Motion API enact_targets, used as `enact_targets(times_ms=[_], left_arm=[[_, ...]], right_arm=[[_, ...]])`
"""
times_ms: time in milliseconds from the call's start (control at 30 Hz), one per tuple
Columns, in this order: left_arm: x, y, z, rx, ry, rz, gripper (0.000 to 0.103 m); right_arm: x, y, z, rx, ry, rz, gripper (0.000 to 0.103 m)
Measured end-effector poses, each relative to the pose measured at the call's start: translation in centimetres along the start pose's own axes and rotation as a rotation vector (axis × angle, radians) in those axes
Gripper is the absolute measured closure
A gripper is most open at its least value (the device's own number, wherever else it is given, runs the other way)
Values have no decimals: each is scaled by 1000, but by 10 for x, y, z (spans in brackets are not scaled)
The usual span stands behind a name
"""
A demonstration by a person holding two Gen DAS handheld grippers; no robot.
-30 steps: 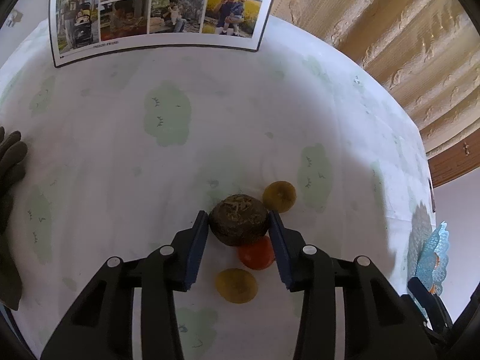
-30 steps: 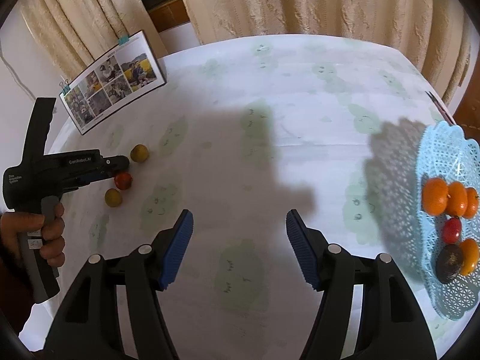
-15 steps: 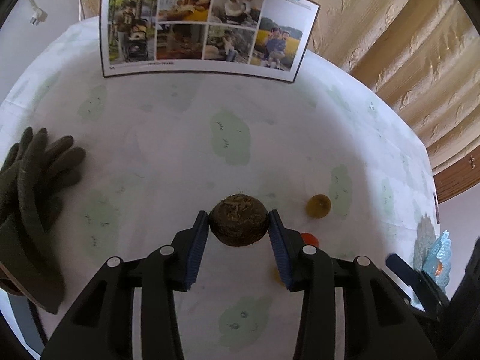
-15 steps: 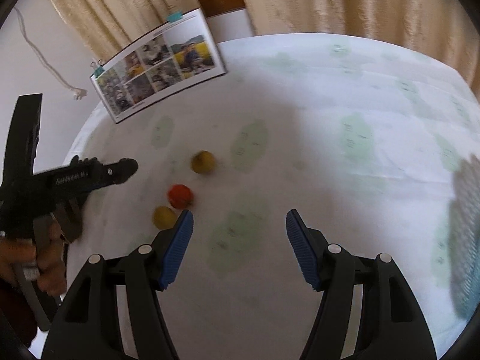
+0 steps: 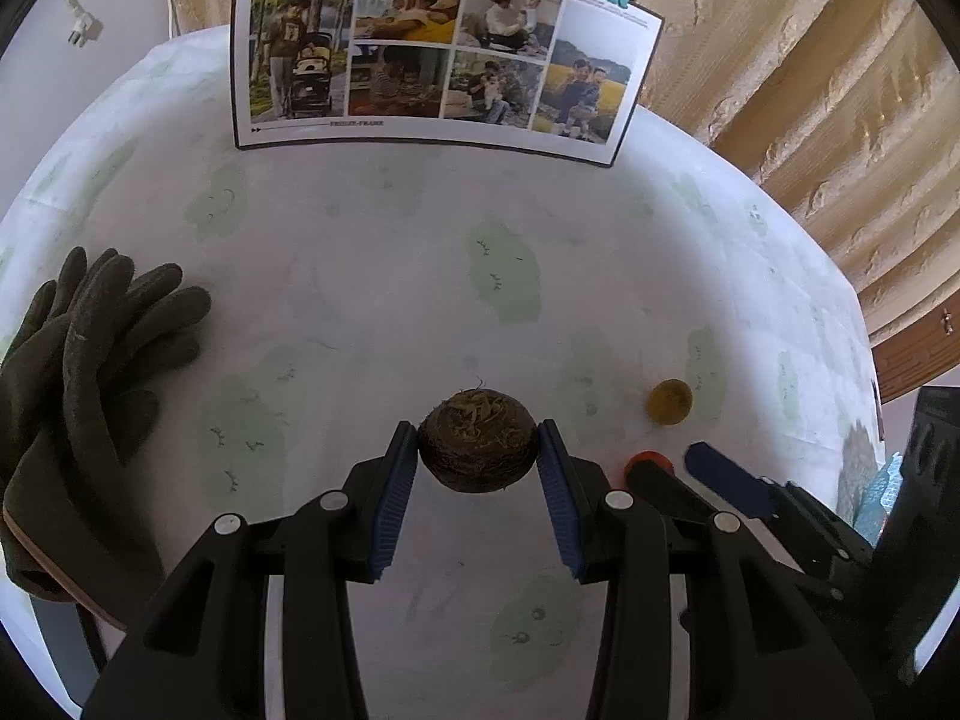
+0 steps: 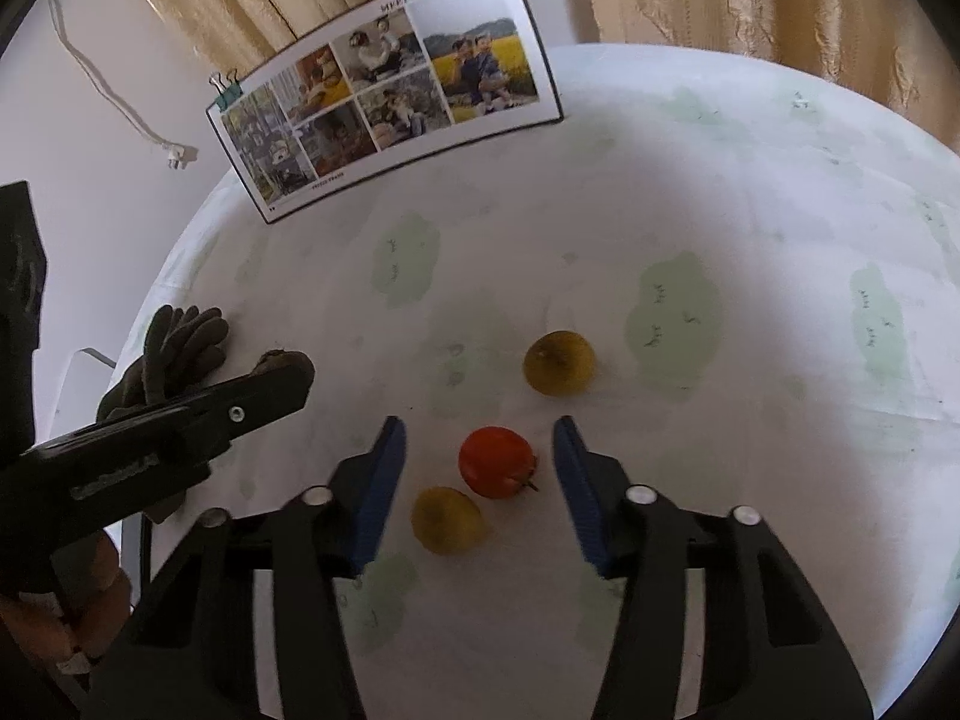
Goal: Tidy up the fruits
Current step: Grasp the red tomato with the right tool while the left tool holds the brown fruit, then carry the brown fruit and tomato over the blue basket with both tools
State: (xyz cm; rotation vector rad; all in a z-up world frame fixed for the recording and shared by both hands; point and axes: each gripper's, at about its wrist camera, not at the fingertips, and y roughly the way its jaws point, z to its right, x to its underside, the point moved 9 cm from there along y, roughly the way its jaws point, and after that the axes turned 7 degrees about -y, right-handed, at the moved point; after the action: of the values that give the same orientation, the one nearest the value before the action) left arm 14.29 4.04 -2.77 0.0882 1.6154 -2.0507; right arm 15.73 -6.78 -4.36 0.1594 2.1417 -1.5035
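Since the earlier frames, the right gripper [image 6: 474, 480] was brought over the red fruit [image 6: 496, 461], which lay on the bench [image 6: 750, 432] between its wide-open jaws. The brown fruit [image 5: 477, 439] was held lifted in the closed left gripper [image 5: 477, 450].

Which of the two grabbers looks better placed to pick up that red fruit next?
The right gripper, probably. Its jaws stand open on either side of the red fruit on the table. The left gripper is already shut on the dark brown fruit, so it isn't free.
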Motion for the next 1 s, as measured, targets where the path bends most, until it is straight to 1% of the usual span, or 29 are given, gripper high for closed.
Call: enact_targets(times_ms=[67,133,267,467,633,767,1000], left_arm=[[-1,0,-2,0,1,-1,62],[-1,1,-4,0,1,-2,62],[-2,3,-6,2,-2,-7,62],[-3,-1,4,15,12,3,62],[0,-6,24,29,36,13,62],[8,-10,42,41,58,15,62],[25,-14,86,69,116,13,62]], right_arm=[[2,6,0,11,-4,-12,62],[5,11,2,25,-8,-25,75],[6,7,4,23,-4,-20,75],[2,-26,11,14,28,33,75],[9,-52,35,42,71,62,75],[22,-75,57,84,93,86,75],[45,-114,100,139,158,120,75]])
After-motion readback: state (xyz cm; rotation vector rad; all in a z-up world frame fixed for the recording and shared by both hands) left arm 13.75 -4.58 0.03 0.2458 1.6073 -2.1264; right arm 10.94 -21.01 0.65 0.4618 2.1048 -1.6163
